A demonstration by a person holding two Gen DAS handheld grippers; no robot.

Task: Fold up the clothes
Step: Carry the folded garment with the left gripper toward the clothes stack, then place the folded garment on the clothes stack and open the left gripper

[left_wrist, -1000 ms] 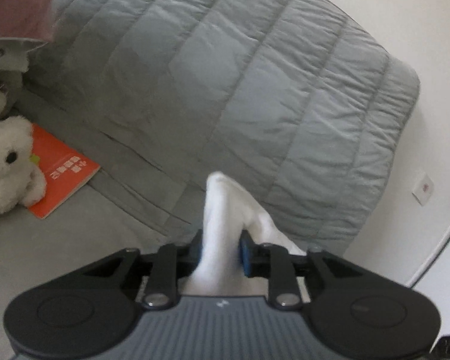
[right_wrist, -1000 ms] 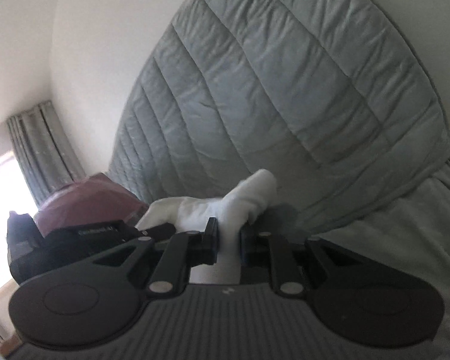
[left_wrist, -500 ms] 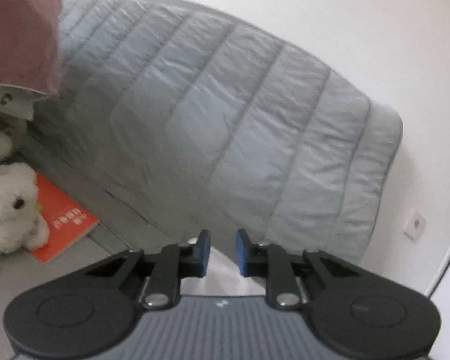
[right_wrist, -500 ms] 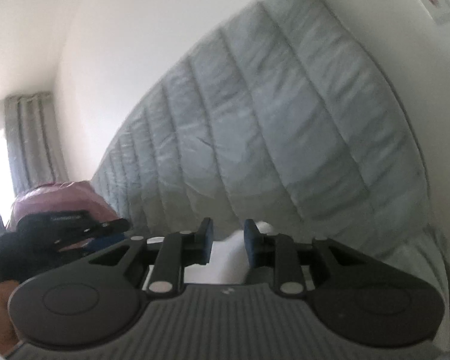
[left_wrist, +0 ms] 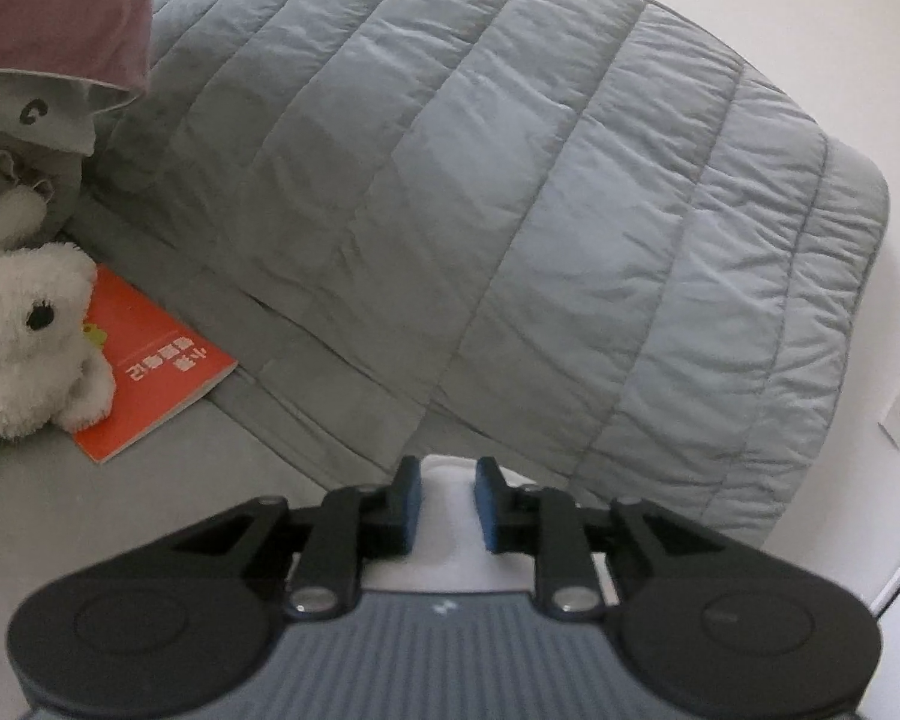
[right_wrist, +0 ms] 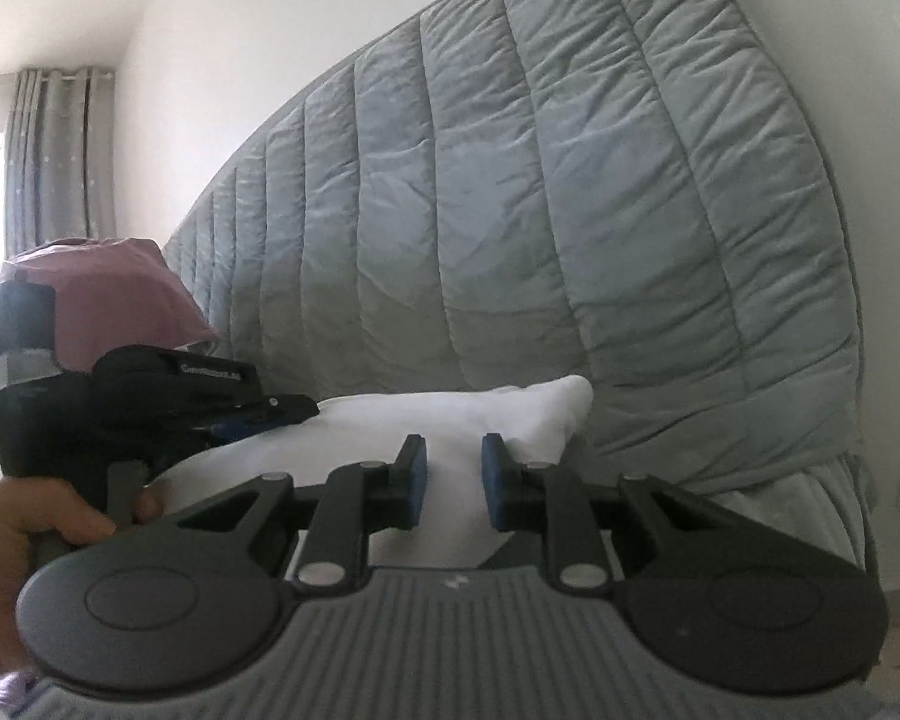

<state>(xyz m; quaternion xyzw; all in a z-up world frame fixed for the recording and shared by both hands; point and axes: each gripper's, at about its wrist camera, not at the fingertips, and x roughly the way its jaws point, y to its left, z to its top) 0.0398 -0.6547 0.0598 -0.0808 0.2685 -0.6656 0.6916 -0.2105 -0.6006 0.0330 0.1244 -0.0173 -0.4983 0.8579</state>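
Left wrist view: the left gripper (left_wrist: 448, 504) is hovering with its blue-padded fingers spread apart, gripping nothing, and the white garment (left_wrist: 447, 540) is lying directly beneath them, at the foot of the grey quilt (left_wrist: 480, 210). Left of the quilt, an orange book (left_wrist: 144, 372) is lying flat with a white plush toy (left_wrist: 18, 348) touching it. From the right wrist, the right gripper (right_wrist: 453, 483) is likewise gaping over the white garment (right_wrist: 450, 420), which is resting against the quilt (right_wrist: 570, 210); a hand (right_wrist: 24, 540) is holding the left gripper (right_wrist: 252, 414) there.
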